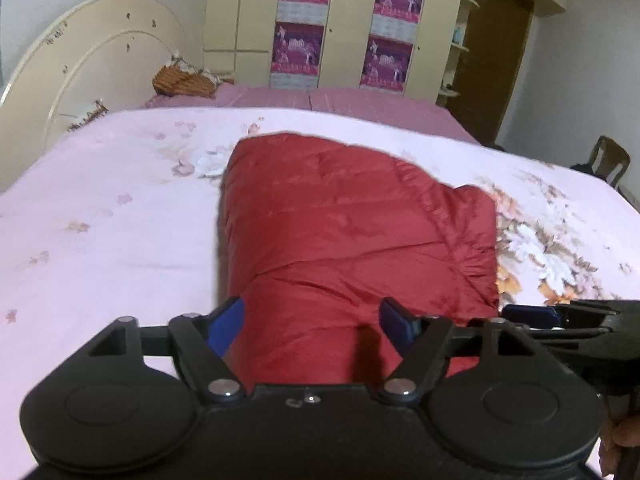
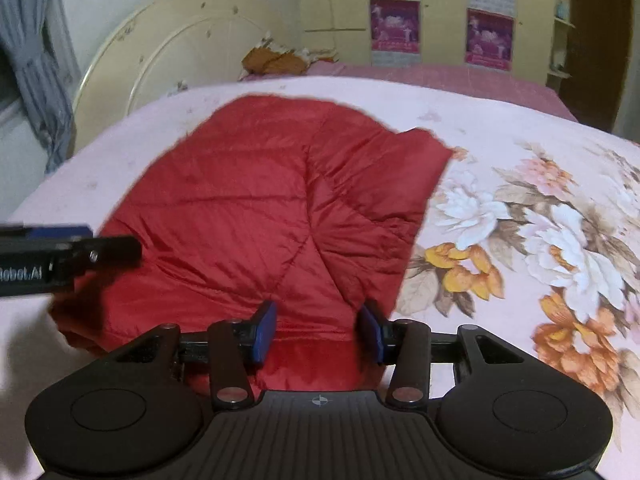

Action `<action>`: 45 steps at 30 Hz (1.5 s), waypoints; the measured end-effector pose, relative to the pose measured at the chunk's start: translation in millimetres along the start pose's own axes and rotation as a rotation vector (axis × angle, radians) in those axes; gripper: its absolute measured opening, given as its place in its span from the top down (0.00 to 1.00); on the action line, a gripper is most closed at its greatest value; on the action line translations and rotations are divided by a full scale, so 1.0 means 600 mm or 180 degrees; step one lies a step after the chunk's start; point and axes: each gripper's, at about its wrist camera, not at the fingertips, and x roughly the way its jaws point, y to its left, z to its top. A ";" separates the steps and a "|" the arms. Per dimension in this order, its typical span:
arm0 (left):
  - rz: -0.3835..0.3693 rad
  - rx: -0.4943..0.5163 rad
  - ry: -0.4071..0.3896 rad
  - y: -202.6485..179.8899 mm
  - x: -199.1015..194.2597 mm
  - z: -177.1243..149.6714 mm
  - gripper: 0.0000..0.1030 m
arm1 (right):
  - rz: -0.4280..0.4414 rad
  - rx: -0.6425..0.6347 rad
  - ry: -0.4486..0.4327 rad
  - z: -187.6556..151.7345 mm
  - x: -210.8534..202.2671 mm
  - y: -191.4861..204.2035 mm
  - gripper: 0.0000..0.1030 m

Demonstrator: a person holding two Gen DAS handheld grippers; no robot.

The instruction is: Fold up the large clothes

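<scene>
Filling most of both views, the bed carries a pale pink floral quilt, with a cream headboard and a poster-covered wardrobe behind it. On the quilt lies the red quilted jacket, puffy and already gathered into a rough rectangle, its near end bunched up toward the two tools.

From its own camera, the left claw stands wide apart, with the near hump of the jacket rising between the blue pads; they do not seem to press on it. The right claw is set narrower, its jaws straddling a fold of red fabric at the near edge; whether they pinch it or only sit beside it I cannot tell.

The step in hand looks like taking up the near edge for another fold. To do it well, each claw should bite a full thickness of the padded fabric, not just the slippery shell, at matching points along the edge, then lift evenly so the far side stays squared on the quilt.
</scene>
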 end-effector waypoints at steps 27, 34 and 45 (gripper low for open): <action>0.0098 -0.0096 -0.0517 -0.158 -0.426 -0.165 0.00 | 0.0270 0.0082 -0.0748 -0.183 -0.480 0.038 0.00; 0.0481 -0.0229 -0.0529 -0.165 -0.474 -0.166 0.00 | 0.0110 -0.0061 -0.1035 -0.206 -0.548 0.068 0.00; 0.0629 -0.0234 -0.0493 -0.170 -0.492 -0.177 0.00 | 0.0088 -0.0001 -0.1131 -0.219 -0.573 0.062 0.00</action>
